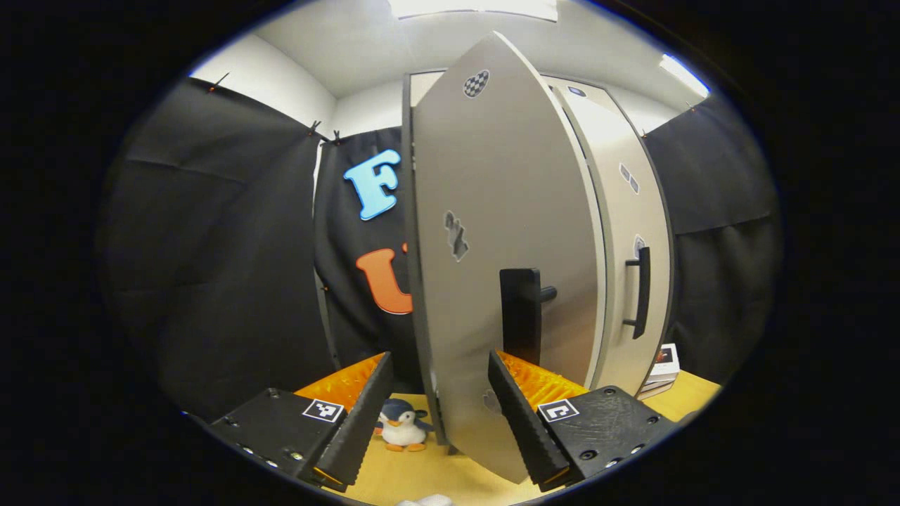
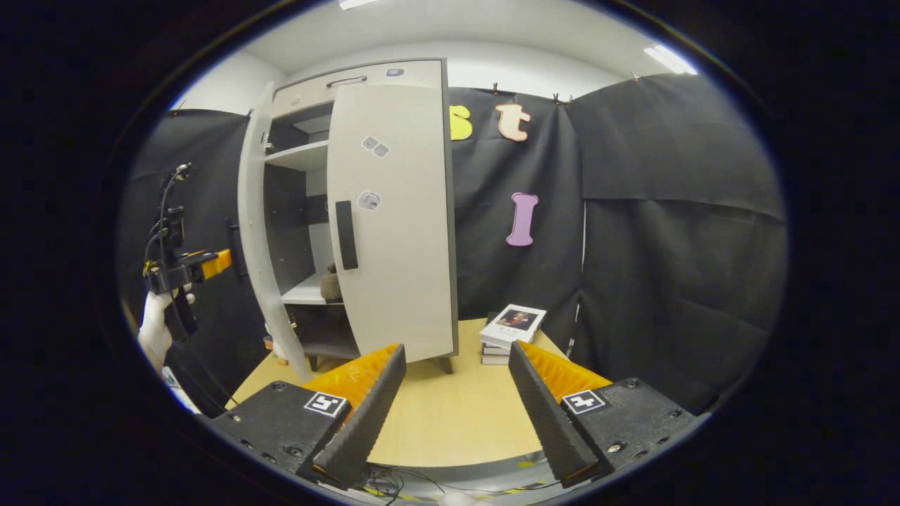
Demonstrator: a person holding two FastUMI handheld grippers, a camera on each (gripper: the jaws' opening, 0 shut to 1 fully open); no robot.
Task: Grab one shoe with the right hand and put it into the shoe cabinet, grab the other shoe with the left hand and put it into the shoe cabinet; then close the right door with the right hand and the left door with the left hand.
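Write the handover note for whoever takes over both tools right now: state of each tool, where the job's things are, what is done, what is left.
Left tool: open, empty, its fingers straddling the edge of the half-open left door, near that door's handle.
Right tool: open, empty, held back over the table, facing the shoe cabinet.
Right door: looks closed or nearly so.
Shoes: a dark shape on the middle shelf may be a shoe; I cannot confirm both.
Done: seemingly shoes in, right door swung to.
Left: push the left door shut with the left tool.
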